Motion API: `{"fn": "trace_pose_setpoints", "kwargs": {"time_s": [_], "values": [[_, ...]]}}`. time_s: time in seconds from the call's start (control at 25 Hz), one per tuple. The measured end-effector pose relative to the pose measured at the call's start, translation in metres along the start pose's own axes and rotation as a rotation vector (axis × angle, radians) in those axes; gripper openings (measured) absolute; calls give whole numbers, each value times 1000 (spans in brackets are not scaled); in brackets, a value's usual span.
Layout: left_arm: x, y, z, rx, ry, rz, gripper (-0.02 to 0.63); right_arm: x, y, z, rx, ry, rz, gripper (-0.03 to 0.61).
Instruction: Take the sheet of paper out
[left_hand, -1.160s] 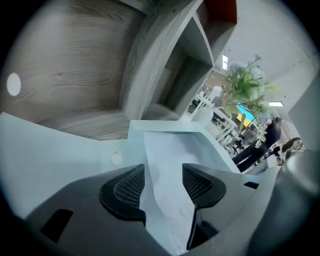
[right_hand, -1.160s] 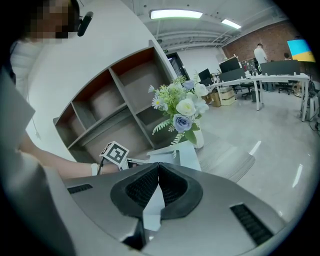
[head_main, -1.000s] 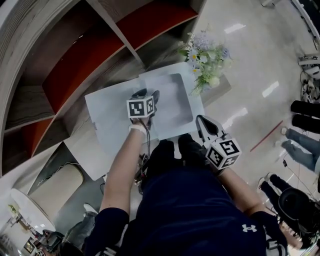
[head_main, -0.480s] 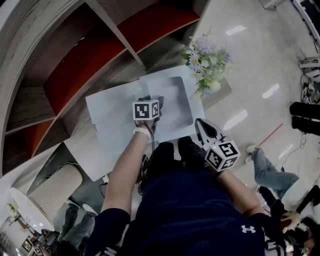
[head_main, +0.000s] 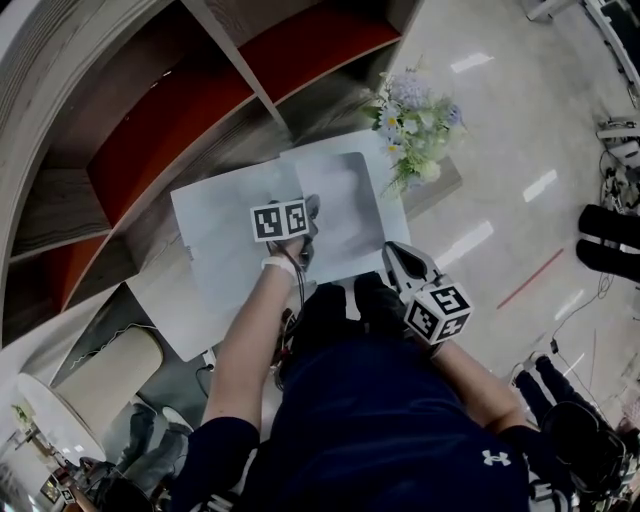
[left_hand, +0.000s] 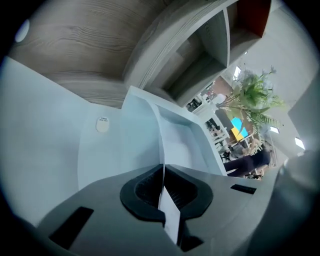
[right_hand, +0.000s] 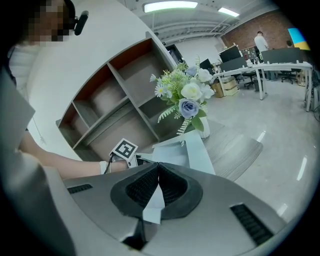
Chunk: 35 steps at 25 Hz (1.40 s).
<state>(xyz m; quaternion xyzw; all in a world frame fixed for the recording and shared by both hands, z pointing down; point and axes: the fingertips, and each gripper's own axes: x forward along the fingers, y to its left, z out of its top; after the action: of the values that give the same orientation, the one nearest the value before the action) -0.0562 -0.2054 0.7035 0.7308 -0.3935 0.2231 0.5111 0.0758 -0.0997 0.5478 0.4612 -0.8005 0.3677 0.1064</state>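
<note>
A pale blue plastic folder (head_main: 225, 225) lies open on the grey table (head_main: 440, 182), its second leaf (head_main: 345, 195) overlapping to the right. My left gripper (head_main: 310, 212) is over the folder's middle, pointing steeply down. In the left gripper view its jaws (left_hand: 163, 172) are shut on the edge of a thin white sheet of paper (left_hand: 170, 220) that stands up between them. A round snap button (left_hand: 102, 125) shows on the folder (left_hand: 55, 150). My right gripper (head_main: 392, 254) is at the folder's near right corner, shut (right_hand: 158, 172) on that pale corner (right_hand: 152, 202).
A vase of white and lilac flowers (head_main: 412, 115) stands at the table's far right corner, close to the folder. A curved shelf unit with red backs (head_main: 150, 130) rises behind the table. A person's legs (head_main: 610, 235) show at the right on the glossy floor.
The left gripper's jaws have closed onto the sheet's edge, and its marker cube has rolled and shifted slightly left. The right gripper has stayed at the folder's corner.
</note>
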Motion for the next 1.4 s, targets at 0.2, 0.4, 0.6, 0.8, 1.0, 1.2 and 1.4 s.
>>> {"fn": "trace_pose_setpoints", "kwargs": {"time_s": [0.2, 0.4, 0.6, 0.8, 1.0, 1.2, 1.4], "values": [[-11, 8, 2, -9, -2, -6, 17, -1, 0, 2, 5, -6, -2, 14], [-22, 15, 2, 3, 1, -14, 17, -3, 3, 1, 8, -7, 1, 14], [-38, 30, 0, -4, -9, 2, 17, -5, 6, 0, 2, -6, 5, 14], [-54, 43, 1, 2, -32, 20, 17, -6, 8, -4, 9, -2, 8, 14], [-68, 53, 1, 16, -48, 31, 17, -8, 12, -7, 3, -2, 14, 14], [-85, 65, -1, 26, -63, 71, 17, -10, 15, -10, 5, -1, 19, 14], [-104, 74, -1, 45, -84, 116, 17, -11, 22, -10, -6, 0, 33, 14]]}}
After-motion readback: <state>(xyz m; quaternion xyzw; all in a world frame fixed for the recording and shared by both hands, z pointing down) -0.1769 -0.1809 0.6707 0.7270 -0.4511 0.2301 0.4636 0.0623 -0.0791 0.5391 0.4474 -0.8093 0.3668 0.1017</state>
